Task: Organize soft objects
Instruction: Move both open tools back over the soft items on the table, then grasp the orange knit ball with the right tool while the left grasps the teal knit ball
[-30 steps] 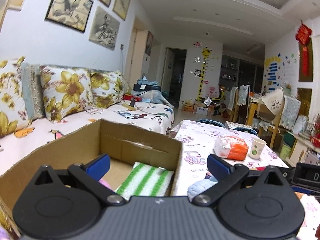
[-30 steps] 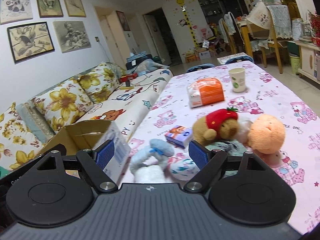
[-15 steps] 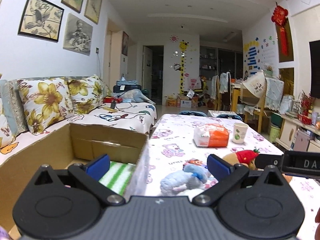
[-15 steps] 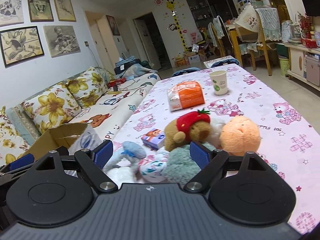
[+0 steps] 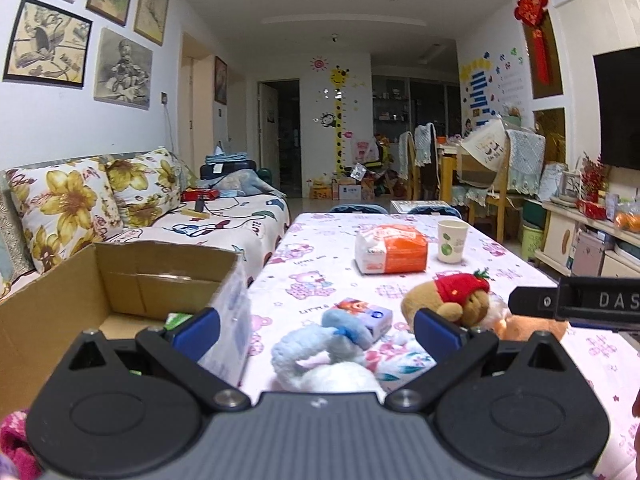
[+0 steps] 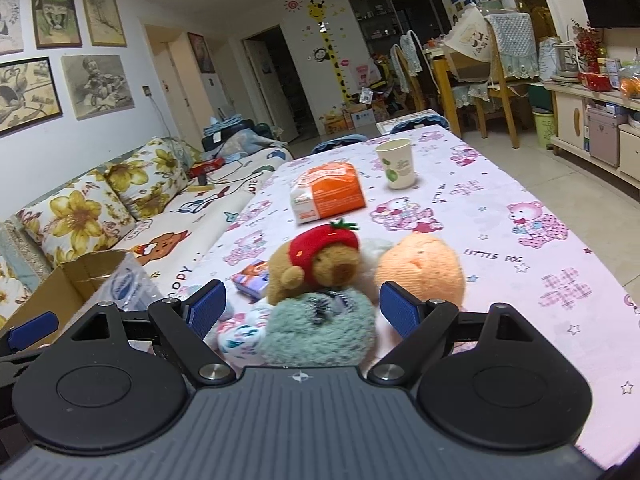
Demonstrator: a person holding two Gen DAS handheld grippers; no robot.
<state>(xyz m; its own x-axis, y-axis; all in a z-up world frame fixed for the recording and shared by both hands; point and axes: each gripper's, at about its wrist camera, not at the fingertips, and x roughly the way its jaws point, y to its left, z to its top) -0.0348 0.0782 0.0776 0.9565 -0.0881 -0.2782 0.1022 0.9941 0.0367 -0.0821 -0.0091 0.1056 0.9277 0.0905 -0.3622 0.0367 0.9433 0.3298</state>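
Both hand-held grippers gape wide: the left hand-held gripper frames a blue plush, the right hand-held gripper a grey-green plush, seemingly untouched, near the bench's left edge.

Perhaps five plush toys; one box; one cup.

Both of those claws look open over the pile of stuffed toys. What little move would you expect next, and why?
Probably the right gripper eases forward and closes on the grey-green fuzzy plush. Its jaws are open with that plush lying between the fingertips, nearest the camera, in front of the brown bear with the strawberry hat. The cardboard box waits on the left.
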